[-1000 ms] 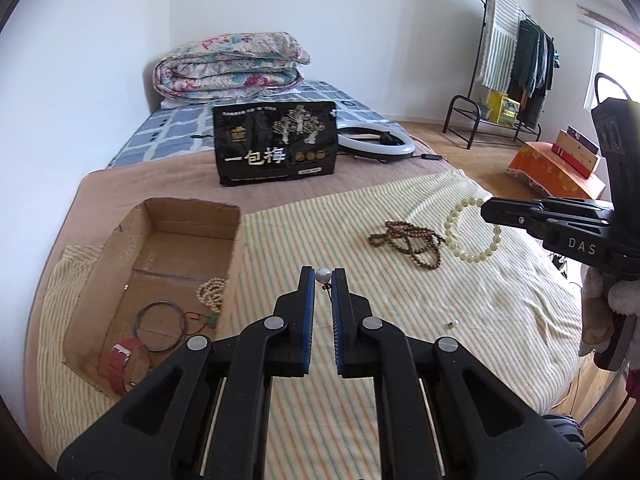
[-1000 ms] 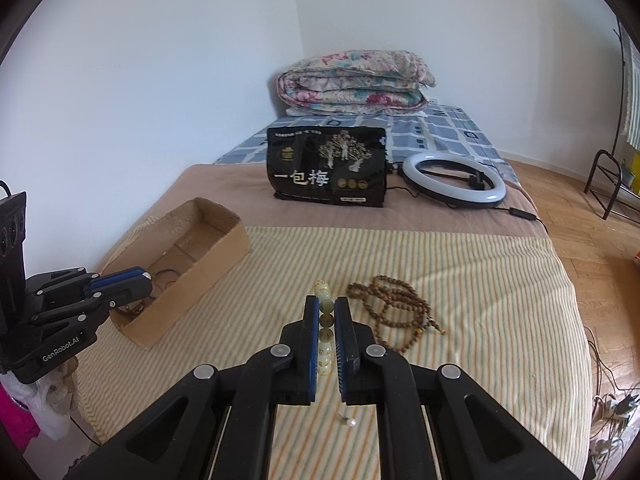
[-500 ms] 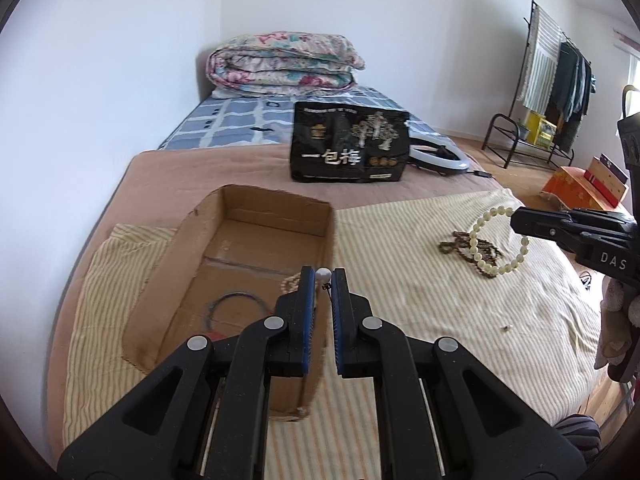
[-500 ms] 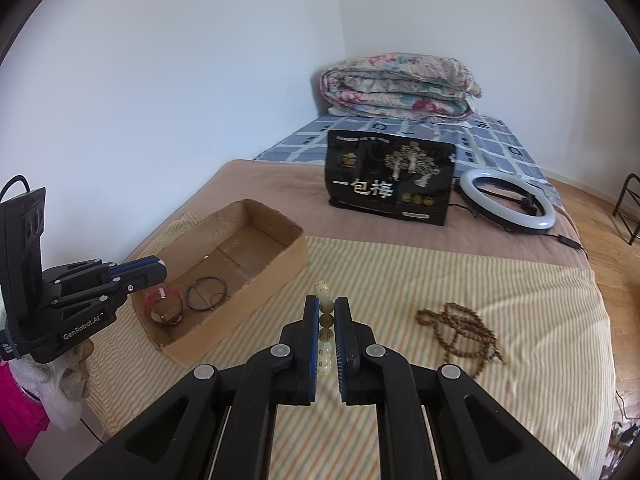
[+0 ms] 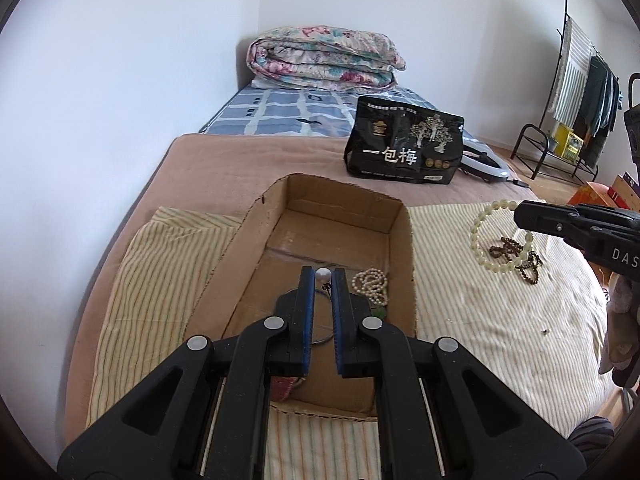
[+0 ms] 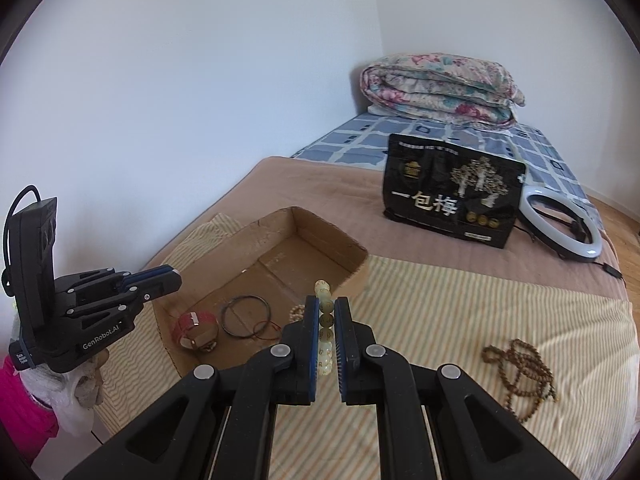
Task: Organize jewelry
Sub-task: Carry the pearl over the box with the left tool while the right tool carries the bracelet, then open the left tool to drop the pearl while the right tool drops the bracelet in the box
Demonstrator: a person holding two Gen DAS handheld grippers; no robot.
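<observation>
Both claws have swung leftward across the bed since a second ago: the cardboard box (image 5: 404,248), then off to the left of the left claw (image 5: 323,280), now sits directly under it, and the right claw (image 6: 327,312) has left the brown bead necklace (image 6: 520,372) behind and closed in on the box's right wall. The left claw is pressed together on a small white pearl (image 5: 322,274) with a thin dark loop dangling beneath, held above the box floor. The right claw pinches a pale green bead bracelet (image 5: 486,240), its round, faintly marked beads hanging in a ring from the tips, just beside the box rim. Inside the box lie a string of small cream beads (image 5: 372,284), a thin dark wire bangle (image 6: 245,314) with a red thread, and a red band (image 6: 194,330). The box rests on a yellow striped cloth (image 5: 480,312) spread over a tan blanket (image 5: 248,164) on the bed; the brown necklace lies loose on the cloth, well apart from the box. Farther back stand a black printed bag (image 5: 404,144), a white ring light (image 6: 560,224) and a folded floral quilt (image 5: 320,60) against white walls, with a clothes rack (image 5: 576,92) at the right.
</observation>
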